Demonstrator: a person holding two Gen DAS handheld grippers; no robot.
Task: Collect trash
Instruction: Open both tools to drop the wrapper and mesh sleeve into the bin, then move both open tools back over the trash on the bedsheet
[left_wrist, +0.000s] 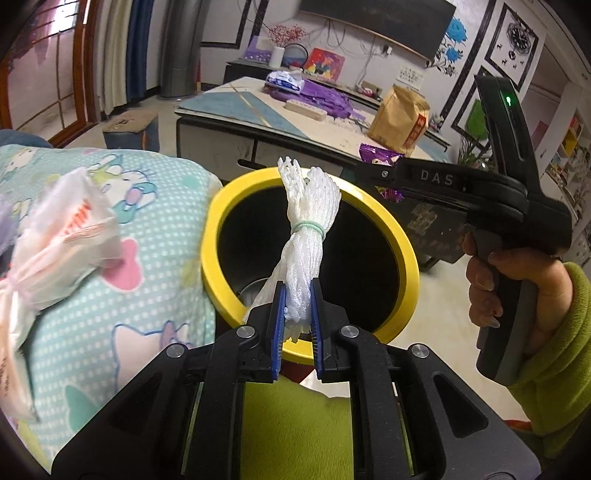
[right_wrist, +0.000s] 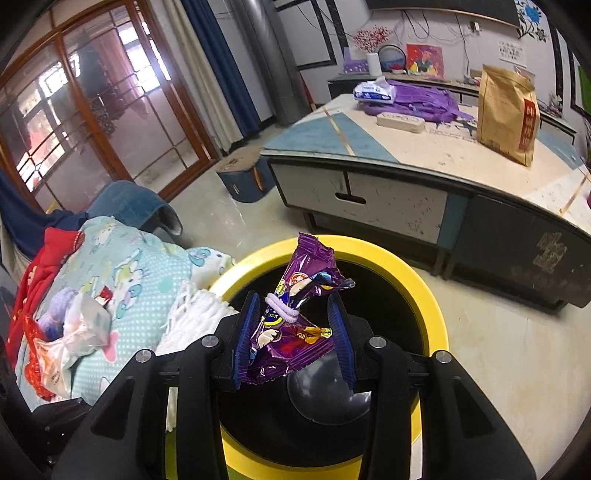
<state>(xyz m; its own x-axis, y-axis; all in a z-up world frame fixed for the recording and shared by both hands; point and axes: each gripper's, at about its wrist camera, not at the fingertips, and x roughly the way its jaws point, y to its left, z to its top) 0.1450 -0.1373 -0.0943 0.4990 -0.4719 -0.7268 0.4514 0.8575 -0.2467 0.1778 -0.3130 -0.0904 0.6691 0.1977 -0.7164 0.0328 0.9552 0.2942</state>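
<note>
Low cabinet (right_wrist: 406, 177), glossy floor (right_wrist: 240, 221)

The letters "DAS" stand in pale print on the black body of the right gripper (left_wrist: 388, 173). The purple snack wrapper (right_wrist: 291, 325) carries a word that seems to end in "NUT", though creases hide the rest. Red print on the brown paper bag (right_wrist: 508, 114) is too blurred to read.

Home living room. Low, worn white-and-blue coffee table with drawers (right_wrist: 424, 162) mid-floor. Behind table: dark wall-mounted TV screen (left_wrist: 376, 22), low media cabinet, framed pictures. Left of table: wood-framed glass sliding doors (right_wrist: 92, 122), blue-and-cream curtains. Nearer than table: cartoon-print turquoise bedding (left_wrist: 122, 258).
</note>
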